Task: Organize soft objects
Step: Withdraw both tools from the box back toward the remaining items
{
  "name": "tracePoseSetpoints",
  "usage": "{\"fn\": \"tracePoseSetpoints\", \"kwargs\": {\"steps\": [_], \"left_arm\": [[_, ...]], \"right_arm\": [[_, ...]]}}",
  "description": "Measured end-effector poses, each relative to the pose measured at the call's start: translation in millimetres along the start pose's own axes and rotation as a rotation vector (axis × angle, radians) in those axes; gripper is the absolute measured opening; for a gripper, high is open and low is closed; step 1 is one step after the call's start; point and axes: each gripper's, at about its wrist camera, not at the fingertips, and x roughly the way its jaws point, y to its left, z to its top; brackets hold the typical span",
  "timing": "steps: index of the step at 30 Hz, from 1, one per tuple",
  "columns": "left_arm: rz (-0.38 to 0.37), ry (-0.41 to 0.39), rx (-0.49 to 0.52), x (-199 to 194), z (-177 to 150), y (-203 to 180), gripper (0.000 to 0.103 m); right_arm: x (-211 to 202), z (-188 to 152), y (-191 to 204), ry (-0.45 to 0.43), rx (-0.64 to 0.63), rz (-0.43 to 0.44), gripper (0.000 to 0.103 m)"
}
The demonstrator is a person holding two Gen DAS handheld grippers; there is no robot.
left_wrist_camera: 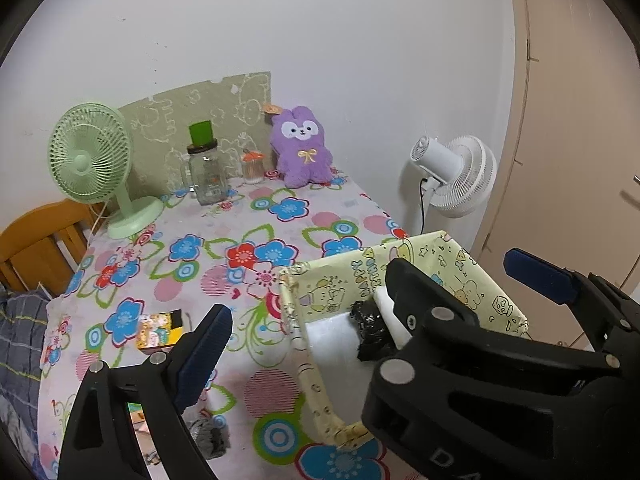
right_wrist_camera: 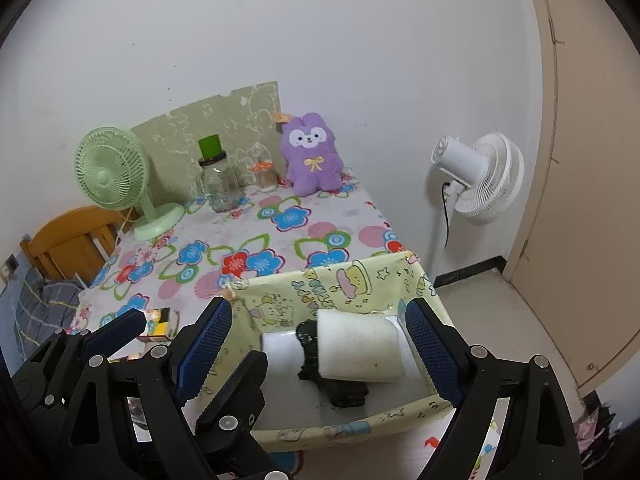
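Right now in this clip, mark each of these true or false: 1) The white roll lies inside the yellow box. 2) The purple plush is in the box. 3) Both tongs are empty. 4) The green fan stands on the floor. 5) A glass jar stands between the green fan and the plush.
1) True: the white roll lies in the yellow box, partly over a black bundle.
2) False: the purple plush sits on the table at the wall, well away from the box.
3) True: the left tongs and right tongs stand open with nothing gripped.
4) False: the green fan stands on the table; the white fan stands on the floor.
5) True: the glass jar is there.
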Motion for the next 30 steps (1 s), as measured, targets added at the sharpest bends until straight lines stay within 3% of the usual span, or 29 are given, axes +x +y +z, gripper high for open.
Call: {"fn": "tracePoseSetpoints", "kwargs": {"steps": [11,30], "left_arm": [[0.025,-0.06,-0.009,-33,-2,18,0.103],[0.077,-0.093,-0.045,-59,-18,59,0.103]], "right_arm": [[-28,2,28,-0.061,-0.039,0.03,0.097],[-44,-7,75,-0.086,-0.085,0.095,0.102]]}}
